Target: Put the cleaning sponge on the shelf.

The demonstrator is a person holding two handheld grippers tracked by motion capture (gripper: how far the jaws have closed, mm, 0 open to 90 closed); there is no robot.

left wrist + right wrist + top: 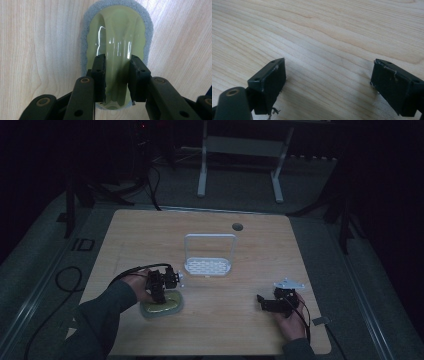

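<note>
Left gripper (116, 78) points down over a scrubbing sponge (117, 40) near the table's (250, 330) front-left corner, its jaws straddling the glossy yellow-green plastic handle ridge (117, 57) that runs along the sponge's top. The pads look pressed against the ridge's two sides, so the hold appears made, though whether it is firm cannot be judged. Right gripper (328, 86) hovers low over bare wood at the front right, jaws wide apart and holding nothing. A white wire rack (208, 255) stands mid-table, well apart from the sponge.

The sponge likely handles light. Its grey foam rim (85, 47) looks soft and would crush or flex if pinched, while the shiny plastic is stiff but probably slippery. The raised ridge seems the best place to grip, squarely across its narrow waist.
</note>
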